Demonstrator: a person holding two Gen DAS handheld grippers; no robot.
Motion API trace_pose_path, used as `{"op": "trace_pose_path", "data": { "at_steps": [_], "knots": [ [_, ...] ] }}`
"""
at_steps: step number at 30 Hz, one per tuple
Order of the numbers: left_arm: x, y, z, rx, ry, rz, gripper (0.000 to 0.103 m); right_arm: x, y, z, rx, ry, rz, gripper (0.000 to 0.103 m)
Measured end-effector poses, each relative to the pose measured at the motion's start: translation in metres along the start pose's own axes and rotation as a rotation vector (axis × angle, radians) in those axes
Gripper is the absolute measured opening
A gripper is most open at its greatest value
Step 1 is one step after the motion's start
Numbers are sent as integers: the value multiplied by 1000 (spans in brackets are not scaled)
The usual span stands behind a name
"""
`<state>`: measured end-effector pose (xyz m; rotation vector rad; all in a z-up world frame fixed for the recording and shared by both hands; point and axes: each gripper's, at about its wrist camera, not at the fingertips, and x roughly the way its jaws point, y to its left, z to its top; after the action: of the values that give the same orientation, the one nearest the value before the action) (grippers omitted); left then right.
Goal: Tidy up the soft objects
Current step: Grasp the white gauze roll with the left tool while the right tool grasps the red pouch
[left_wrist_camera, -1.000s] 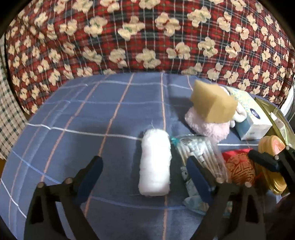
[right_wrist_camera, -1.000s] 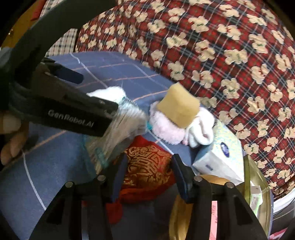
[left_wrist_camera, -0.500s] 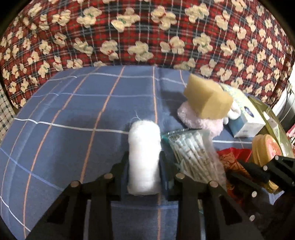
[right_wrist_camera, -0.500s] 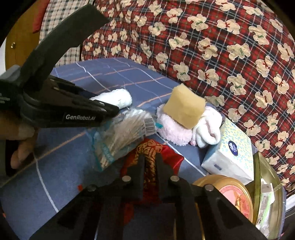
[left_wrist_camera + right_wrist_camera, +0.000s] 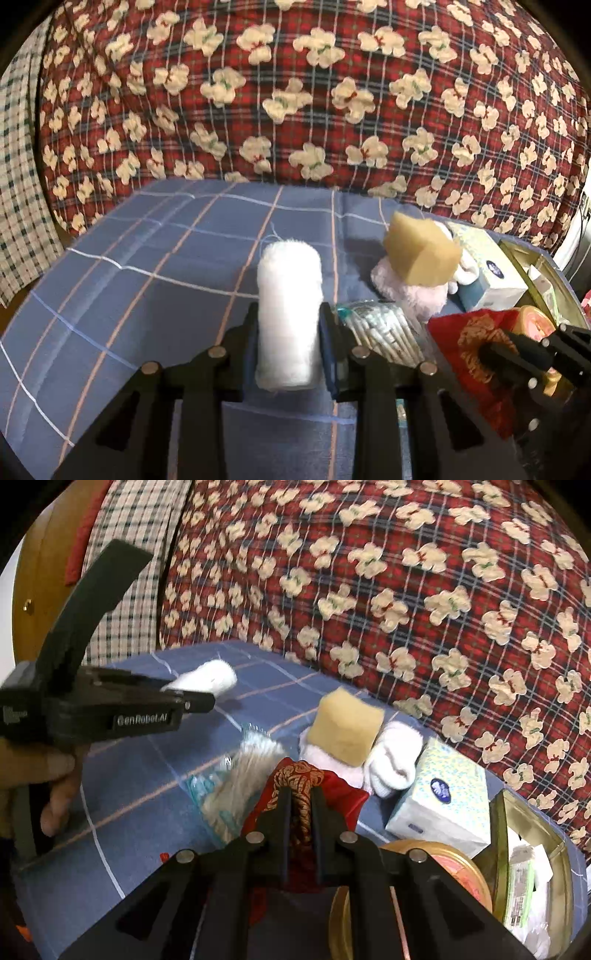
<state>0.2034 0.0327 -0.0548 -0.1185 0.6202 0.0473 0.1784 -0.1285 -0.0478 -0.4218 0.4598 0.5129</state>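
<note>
Now left gripper (image 5: 289, 345) pinches fluffy white roll (image 5: 289, 295); right gripper (image 5: 300, 805) bunches embroidered red cloth (image 5: 306, 779).

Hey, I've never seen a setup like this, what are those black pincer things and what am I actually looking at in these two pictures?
Those are hand-held grippers, one in each of a person's hands, each with a fisheye camera looking out along its two fingers. One picture comes from the left gripper, the other from the right gripper.

The left gripper is shut on a white rolled towel, the right on a red and gold cloth.

Everything lies on a blue checked sheet: a clear bag of cotton swabs, a yellow sponge sitting on a pink fluffy item, white socks, a tissue box and a round gold tin. Behind is a red floral quilt.
</note>
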Motion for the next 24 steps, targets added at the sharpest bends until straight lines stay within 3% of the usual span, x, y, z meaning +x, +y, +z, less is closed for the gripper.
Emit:
{"op": "trace_pose_path", "data": {
  "at_steps": [12, 24],
  "knots": [
    [-19, -4, -2, 10, -103, 71, 28, -3, 1, 5, 7, -56, -18, 11],
    [-34, -21, -4, 11, -192, 89, 28, 4, 0, 13, 45, -94, -31, 11]
  ]
}}
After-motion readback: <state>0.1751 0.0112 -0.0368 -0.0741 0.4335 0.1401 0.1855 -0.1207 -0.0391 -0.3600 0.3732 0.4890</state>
